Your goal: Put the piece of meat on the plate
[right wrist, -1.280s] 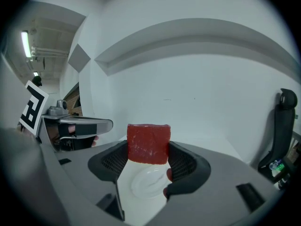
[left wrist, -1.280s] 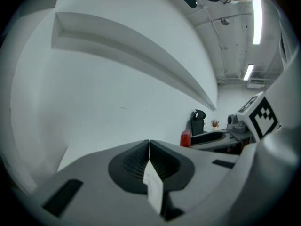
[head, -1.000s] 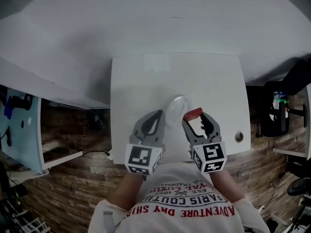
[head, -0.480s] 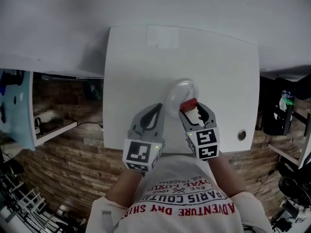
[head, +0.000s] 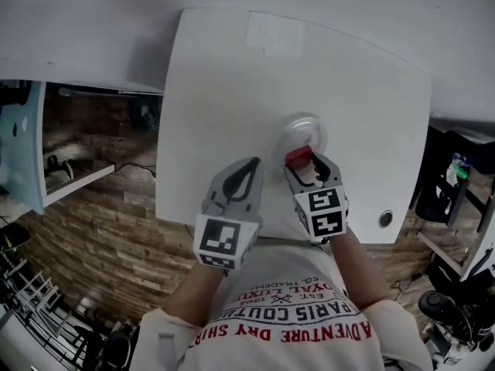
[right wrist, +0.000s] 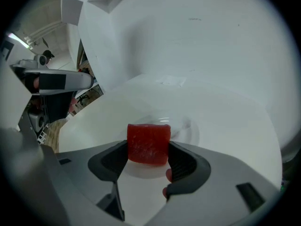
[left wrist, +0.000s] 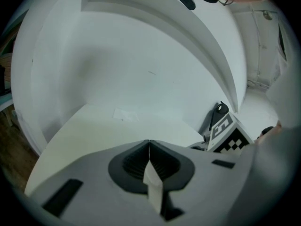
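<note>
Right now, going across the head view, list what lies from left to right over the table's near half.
The left tool → the right tool, shut on the piece of meat → the round fitting.

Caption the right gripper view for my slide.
The right tongs grip red meat at the clear plate rim.

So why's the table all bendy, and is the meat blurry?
Right gripper view: the wide lens bends the table and darkens the corners; the piece of meat looks sharp. Left gripper view: same bending. Head view: table edges bow, picture dim.
</note>
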`<state>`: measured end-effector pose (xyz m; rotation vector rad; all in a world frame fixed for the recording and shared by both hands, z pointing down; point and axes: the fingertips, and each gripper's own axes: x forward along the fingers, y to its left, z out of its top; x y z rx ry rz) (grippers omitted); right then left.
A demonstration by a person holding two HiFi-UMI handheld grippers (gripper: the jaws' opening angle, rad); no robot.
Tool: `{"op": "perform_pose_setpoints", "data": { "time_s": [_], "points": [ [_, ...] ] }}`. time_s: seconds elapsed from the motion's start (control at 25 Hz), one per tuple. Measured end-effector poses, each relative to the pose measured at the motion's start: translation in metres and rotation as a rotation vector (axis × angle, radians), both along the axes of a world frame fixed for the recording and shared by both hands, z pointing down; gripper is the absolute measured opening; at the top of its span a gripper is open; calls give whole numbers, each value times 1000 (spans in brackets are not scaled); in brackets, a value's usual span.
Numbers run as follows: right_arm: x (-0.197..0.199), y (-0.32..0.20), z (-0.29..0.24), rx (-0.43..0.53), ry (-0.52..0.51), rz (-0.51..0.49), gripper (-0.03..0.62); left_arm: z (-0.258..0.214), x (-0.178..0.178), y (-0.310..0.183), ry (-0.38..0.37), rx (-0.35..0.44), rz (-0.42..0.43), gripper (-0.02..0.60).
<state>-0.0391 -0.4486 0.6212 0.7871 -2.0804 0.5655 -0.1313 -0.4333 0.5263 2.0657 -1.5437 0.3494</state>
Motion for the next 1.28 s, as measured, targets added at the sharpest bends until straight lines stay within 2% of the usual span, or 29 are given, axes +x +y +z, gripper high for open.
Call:
{"op": "perform_pose_setpoints", "data": {
  "time_s": [0.28, 0.56, 0.76, 0.88, 1.0, 1.04, 1.28],
  "points": [
    [-6, -1, 7, 22, 49, -64, 273, -3, 6, -3, 14, 8, -1, 8],
    [-8, -2, 9, 6, 44, -63, 272, 6, -2, 5, 14, -17, -15, 8],
    [-10, -3, 7, 41, 43, -72, 273, 0, -4, 2, 5, 6, -1, 8],
    [-9, -2, -8, 89, 16, -65, 273, -5, 1, 6, 3, 4, 21, 8],
    [-12, -3, -33, 123, -53, -26, 272, -12, 1, 6, -3, 23, 36, 8],
    [-12, -4, -43, 139, -74, -6, 259, -16, 1, 5, -4, 38, 42, 8],
    [6, -8, -113, 288, -155, 130, 37, -50, 15, 10, -7, 96, 72, 8]
  ]
}}
